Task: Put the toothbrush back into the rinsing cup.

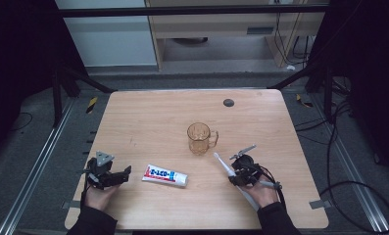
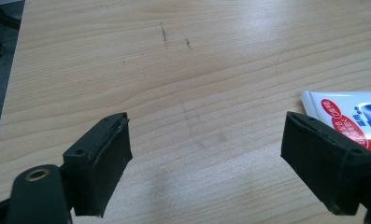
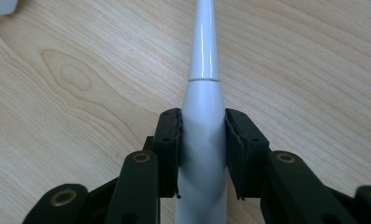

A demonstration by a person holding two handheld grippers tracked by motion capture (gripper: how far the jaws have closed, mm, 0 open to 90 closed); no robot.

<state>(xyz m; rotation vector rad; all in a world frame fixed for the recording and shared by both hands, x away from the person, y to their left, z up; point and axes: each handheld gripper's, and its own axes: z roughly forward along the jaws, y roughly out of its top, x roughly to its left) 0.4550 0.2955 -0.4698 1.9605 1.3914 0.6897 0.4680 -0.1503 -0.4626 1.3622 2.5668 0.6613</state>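
The right gripper (image 3: 202, 140) clamps a white toothbrush (image 3: 203, 84) just right of the mug (image 1: 200, 137). The left gripper (image 2: 204, 154) gapes wide, empty, left of the toothpaste (image 1: 165, 175), which lies before the mug.

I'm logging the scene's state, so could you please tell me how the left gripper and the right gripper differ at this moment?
The left gripper is open, its jaws wide apart with bare table between them; the right gripper is shut on the toothbrush. The left gripper points toward the tube without touching it, whereas the right gripper's toothbrush points toward the mug. Both are hand-held, black and near the table's front edge.
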